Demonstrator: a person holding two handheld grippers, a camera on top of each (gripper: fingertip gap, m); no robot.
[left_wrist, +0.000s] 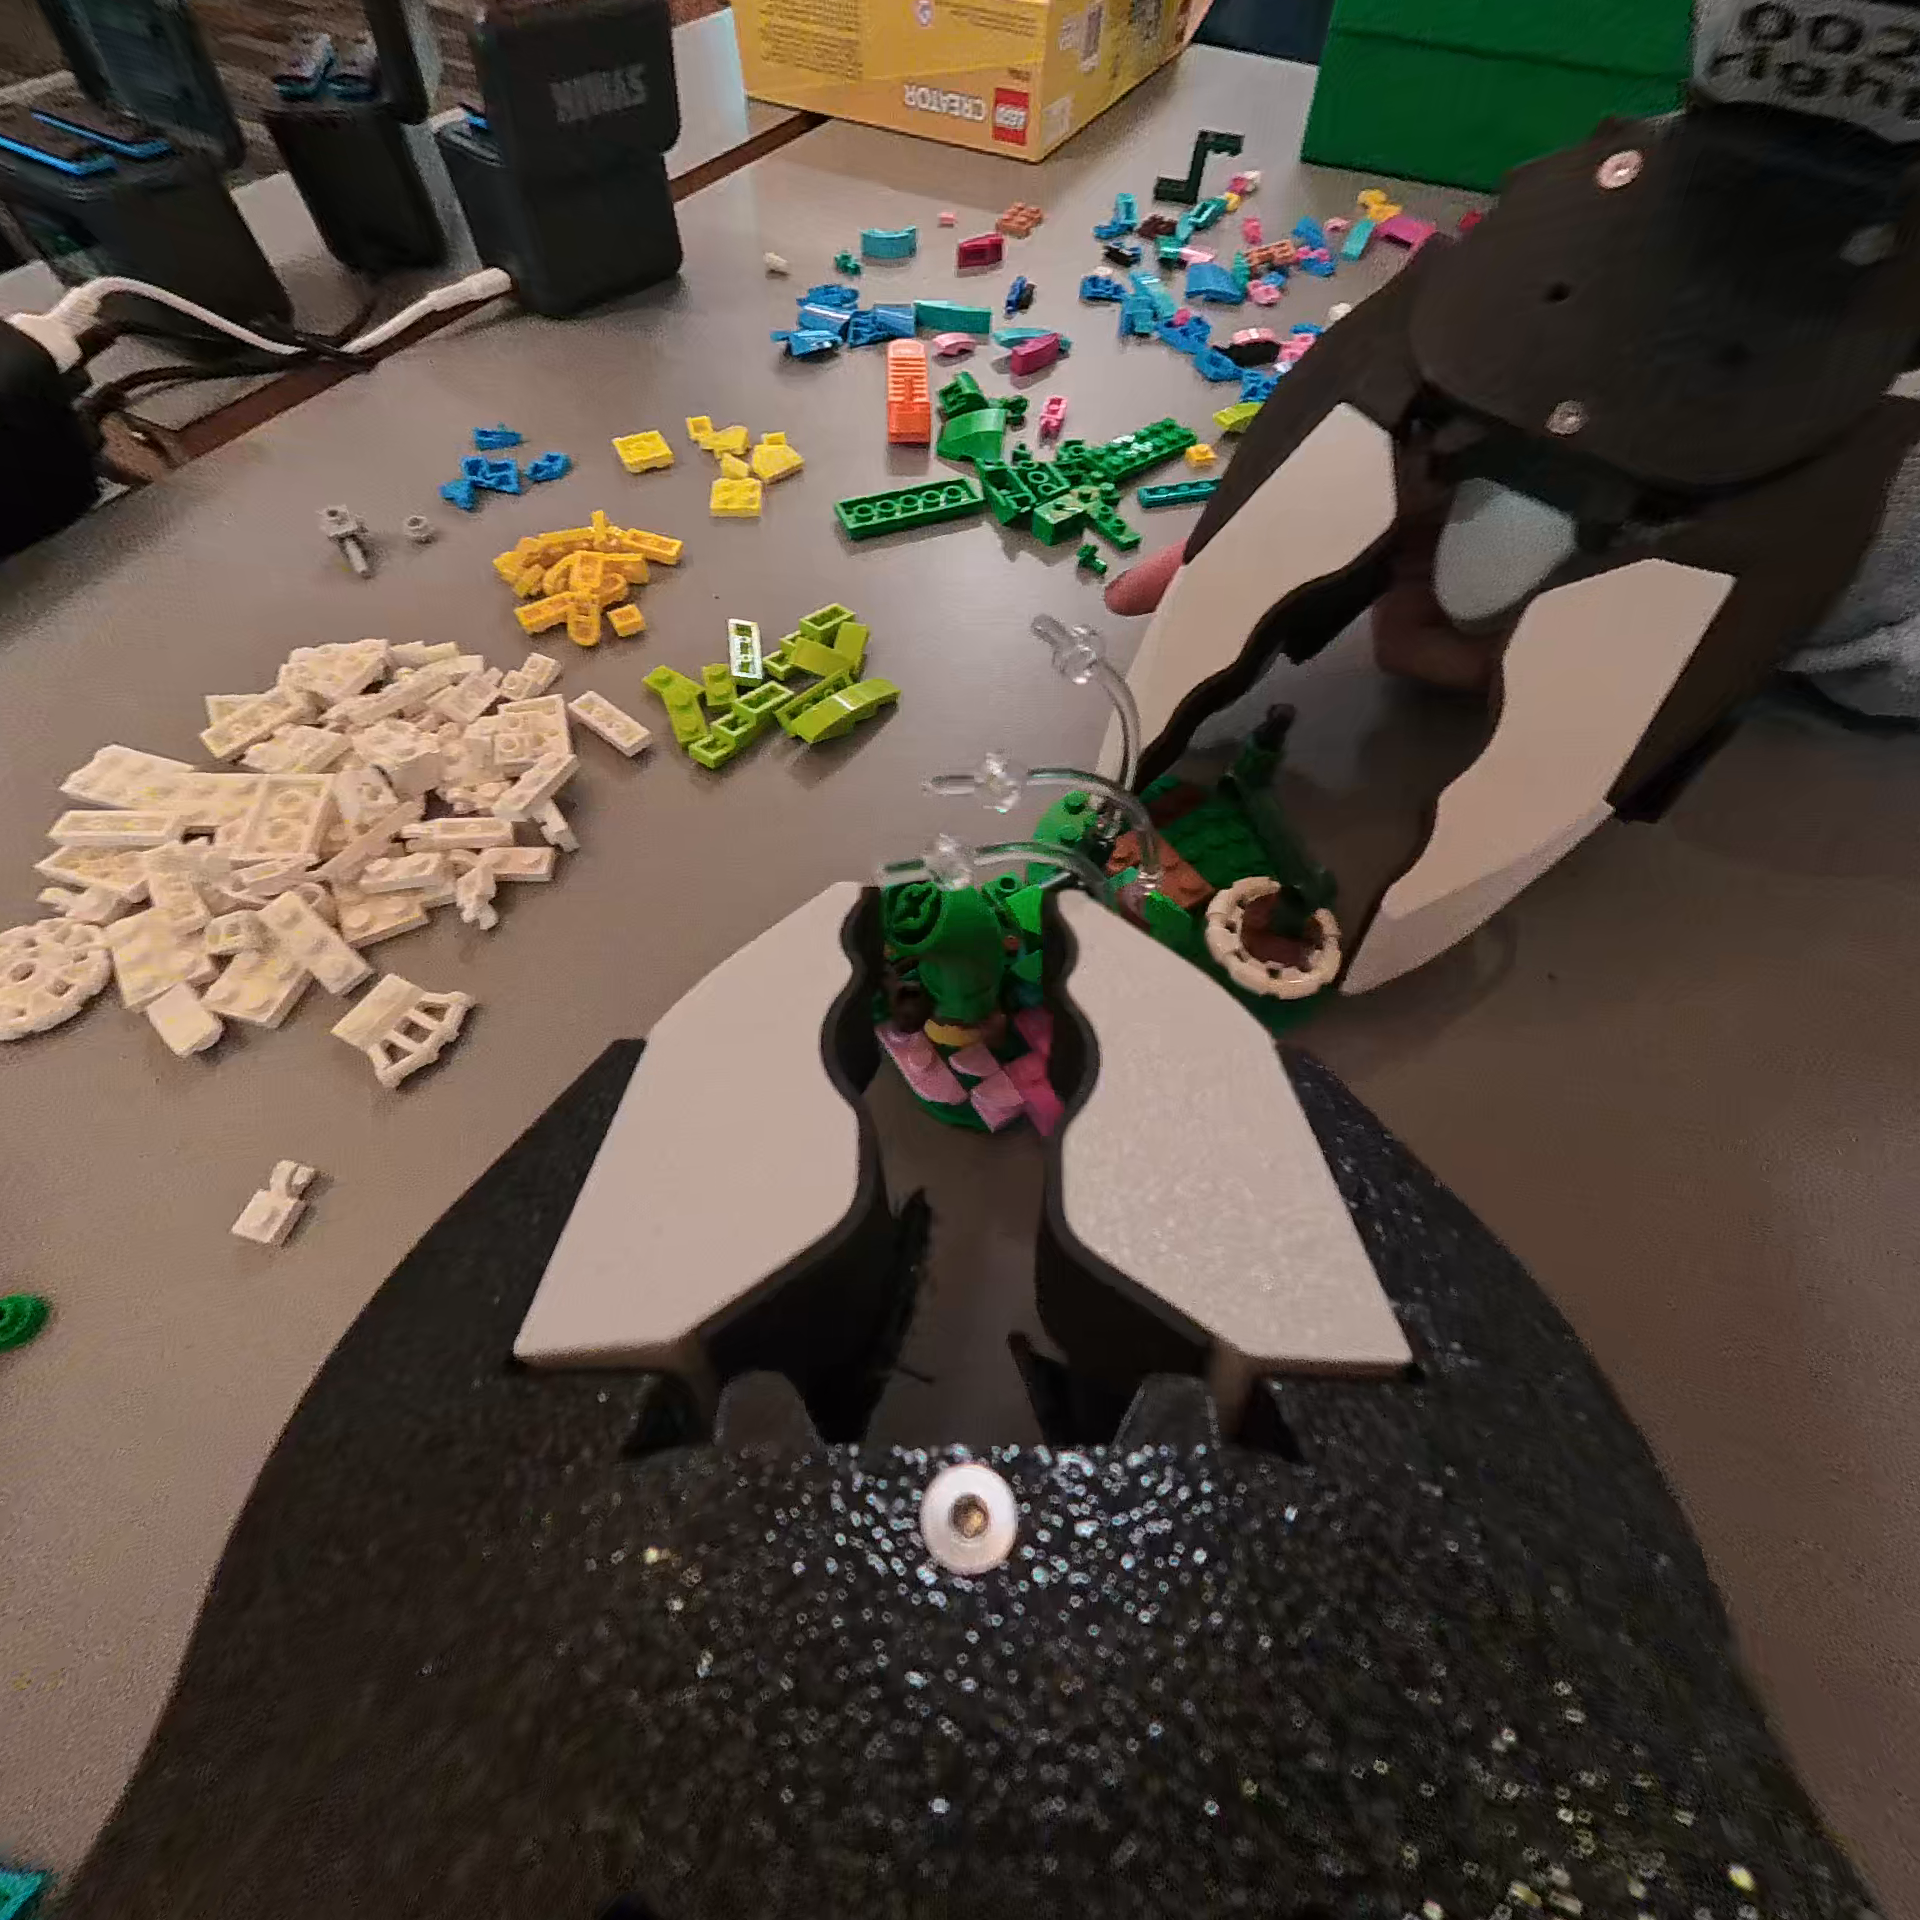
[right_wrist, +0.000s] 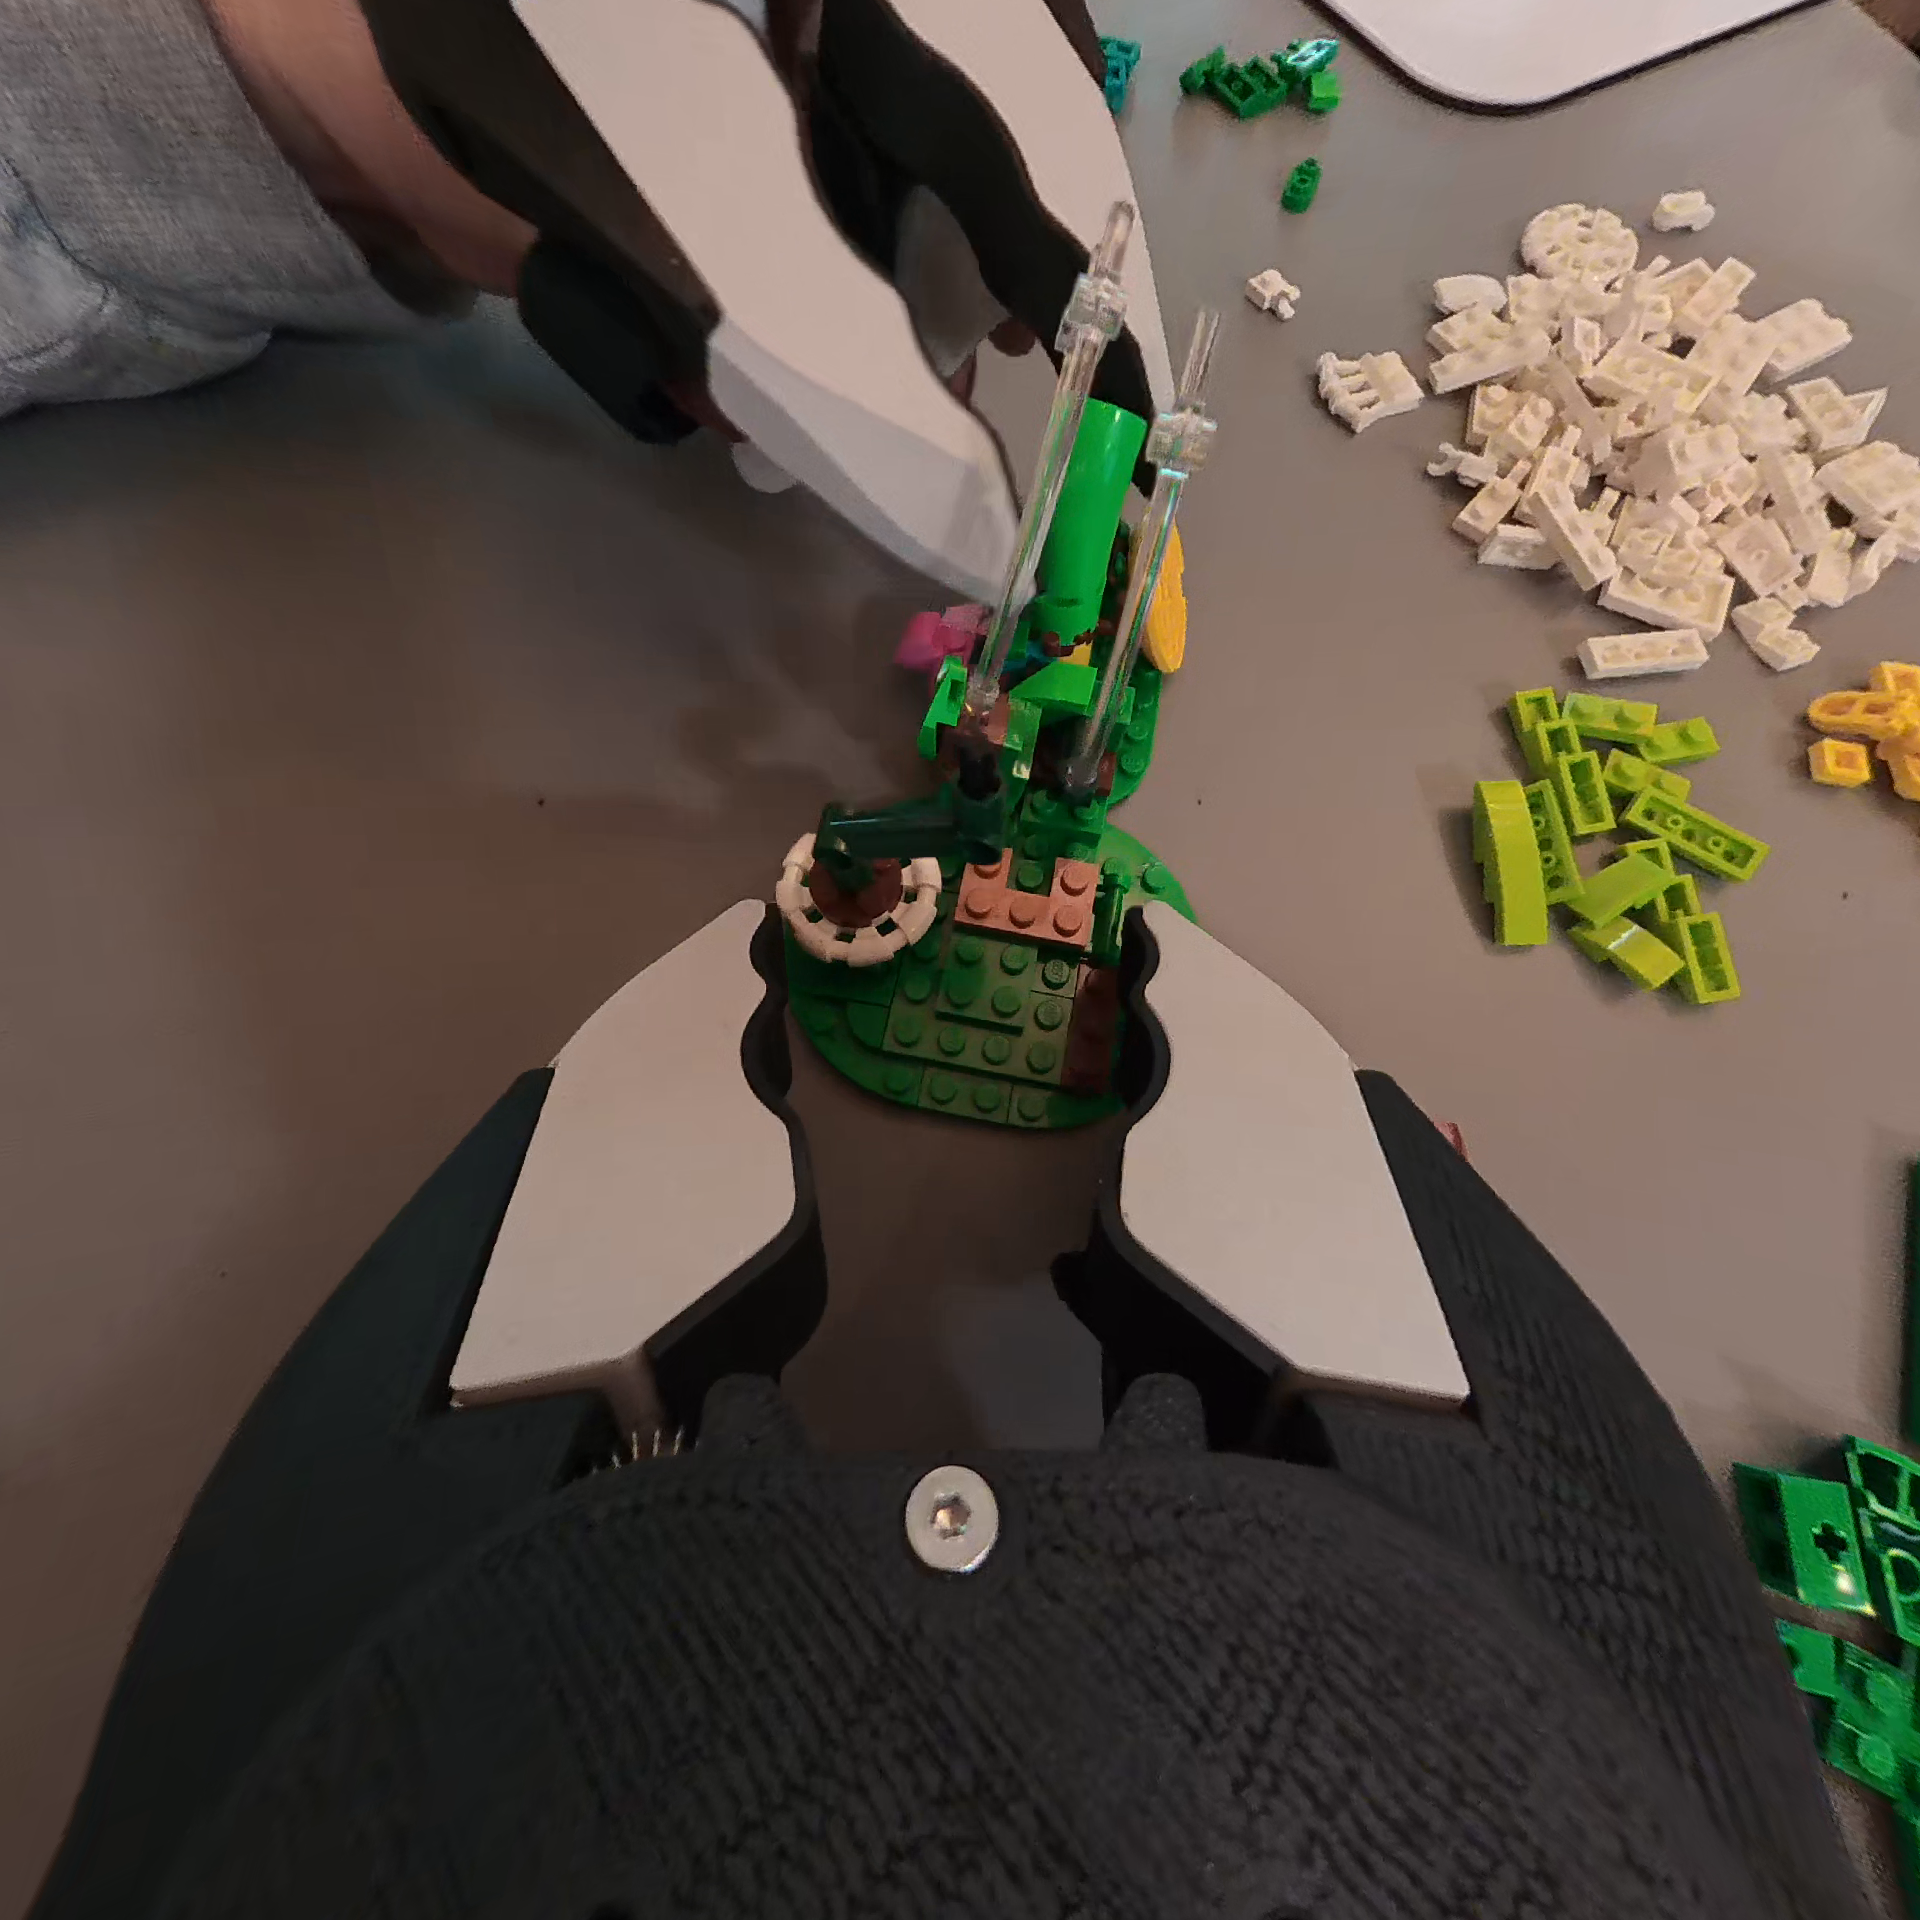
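Between both half-open tongs (left_wrist: 961, 914) (right_wrist: 945, 935): green brick model (right_wrist: 977, 1029).

Brick piles (left_wrist: 312, 821) left; bare table (right_wrist: 364, 831) right

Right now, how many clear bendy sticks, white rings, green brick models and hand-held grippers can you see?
Clear curved sticks: 3
White ring: 1
Green brick model: 1
Hand-held grippers: 2, the left hand-held gripper and the right hand-held gripper
Total: 7
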